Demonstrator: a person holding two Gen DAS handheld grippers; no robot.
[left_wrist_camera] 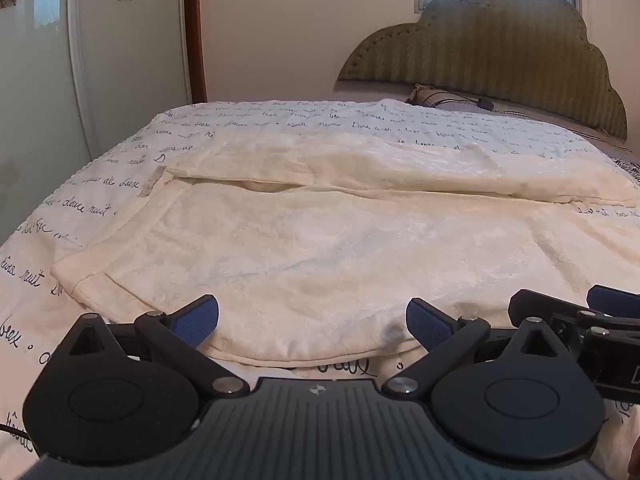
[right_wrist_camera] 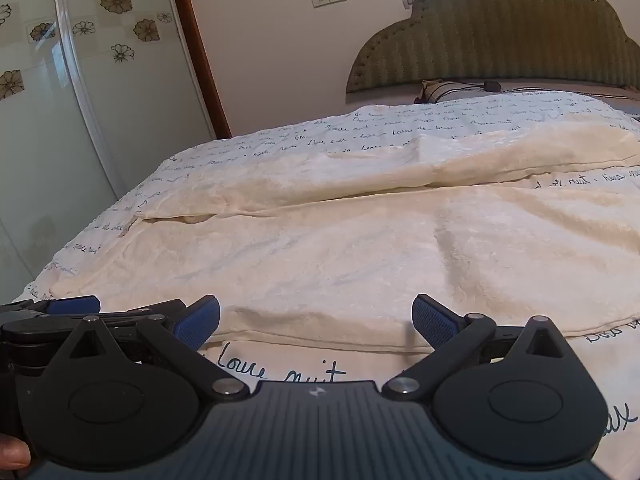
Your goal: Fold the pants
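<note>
Left gripper [left_wrist_camera: 312, 320] and right gripper [right_wrist_camera: 316, 322] wide apart, empty; cream pants [left_wrist_camera: 320, 248] beneath

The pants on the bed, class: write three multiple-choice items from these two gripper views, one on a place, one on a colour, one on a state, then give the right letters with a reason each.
1. Where do the pants lie?
A. on the bedspread printed with handwriting
B. on the floor
C. over the headboard

2. What colour are the pads on the gripper fingers?
A. red
B. blue
C. yellow

3. How does the left gripper stand?
A. shut on a leg
B. shut on nothing
C. open

Answers: 1 A, cream cloth spreads over the script print; 2 B, both views show blue pads; 3 C, the pads stand wide apart, gripping nothing, like the right gripper.
</note>
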